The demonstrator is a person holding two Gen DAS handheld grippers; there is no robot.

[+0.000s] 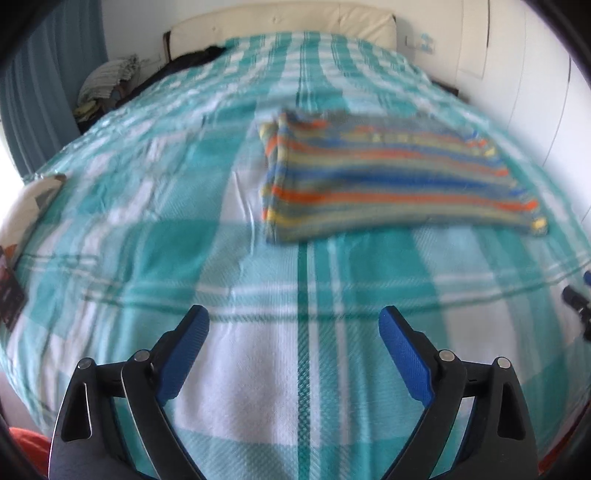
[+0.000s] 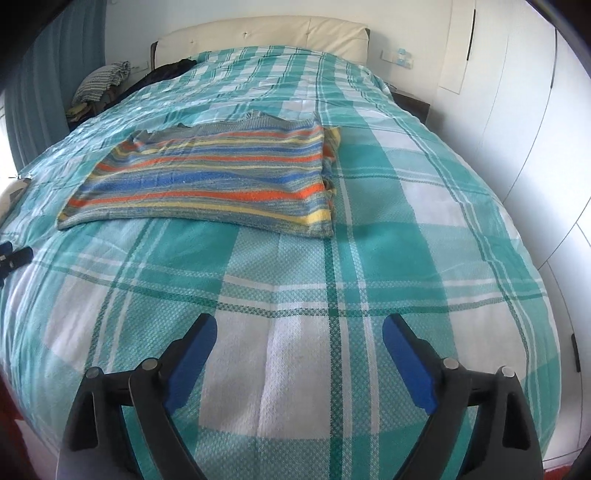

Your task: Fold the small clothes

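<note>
A small striped knit sweater (image 1: 388, 177), in blue, orange, yellow and grey, lies folded flat in the middle of the bed; it also shows in the right wrist view (image 2: 207, 181). My left gripper (image 1: 293, 317) is open and empty above the bedspread, well short of the sweater's near edge. My right gripper (image 2: 300, 326) is open and empty too, near the foot of the bed, with the sweater ahead to its left. The tip of the right gripper (image 1: 576, 299) shows at the left view's right edge, and the left one (image 2: 14, 258) at the right view's left edge.
The bed has a teal and white plaid bedspread (image 2: 369, 221) and a cream headboard (image 2: 266, 33). A pile of clothes (image 2: 99, 85) sits by the bed's far left corner. White wardrobe doors (image 2: 517, 129) stand along the right. A teal curtain (image 1: 48, 92) hangs at left.
</note>
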